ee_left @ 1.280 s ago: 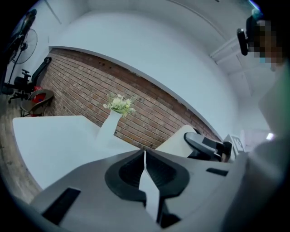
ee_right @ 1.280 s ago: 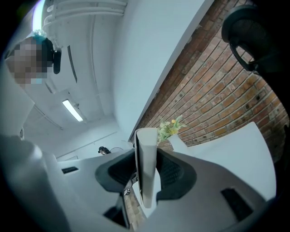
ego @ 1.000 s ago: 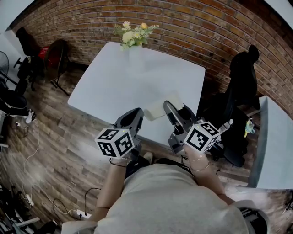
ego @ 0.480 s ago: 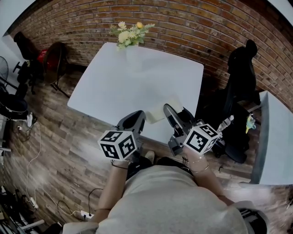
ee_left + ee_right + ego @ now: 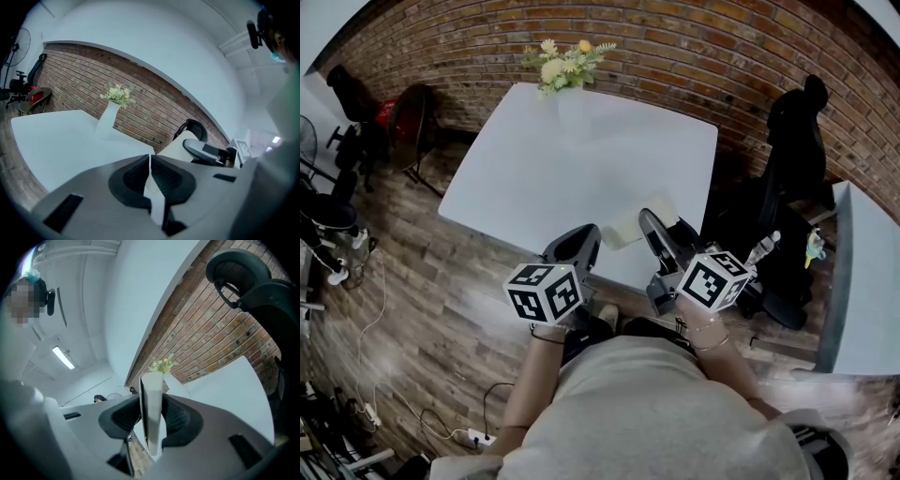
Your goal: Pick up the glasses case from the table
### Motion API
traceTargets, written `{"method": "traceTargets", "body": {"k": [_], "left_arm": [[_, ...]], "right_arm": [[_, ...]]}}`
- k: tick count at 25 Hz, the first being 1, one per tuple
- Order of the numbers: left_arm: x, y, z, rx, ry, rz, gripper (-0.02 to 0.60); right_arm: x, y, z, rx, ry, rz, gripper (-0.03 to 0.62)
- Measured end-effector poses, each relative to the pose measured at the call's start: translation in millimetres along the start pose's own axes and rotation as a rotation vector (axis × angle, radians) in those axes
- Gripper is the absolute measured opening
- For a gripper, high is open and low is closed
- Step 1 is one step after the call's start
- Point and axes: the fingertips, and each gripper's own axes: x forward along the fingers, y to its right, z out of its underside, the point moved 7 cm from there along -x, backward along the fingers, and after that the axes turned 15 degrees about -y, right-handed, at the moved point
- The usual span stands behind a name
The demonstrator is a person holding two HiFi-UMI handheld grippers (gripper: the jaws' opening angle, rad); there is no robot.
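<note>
Right gripper [image 5: 151, 422] is clamped on the glasses case [image 5: 625, 228]. Its jaws are about half apart, both pads press flat on the broad faces, and the case stands edge-on between them. The case is at the edge of the table [image 5: 534, 178] farthest from the vase of flowers [image 5: 562, 67], well apart from the vase. I can't tell if it's clear of the tabletop yet. Left gripper [image 5: 150, 174] is closed on nothing, pads together, on that same far side from the vase, near the case but not touching it. My read on handling: a stiff, smooth, pale shell, probably light, so a firm squeeze won't crush it, but the slick faces could slide. Best hold is across the flat faces near the middle. A fair length pokes out past the jaw tips, so I judge it could pivot if swung fast. I'd avoid pinching along the seam, since the lid might pop.
</note>
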Motion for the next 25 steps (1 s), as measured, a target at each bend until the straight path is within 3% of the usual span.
{"method": "traceTargets", "body": {"k": [25], "left_arm": [[3.9,3.2,4.9,0.012,-0.045,0.034,0.015]], "right_arm": [[-2.4,-6.4,1.4,0.013,0.018,-0.022,0.138]]}}
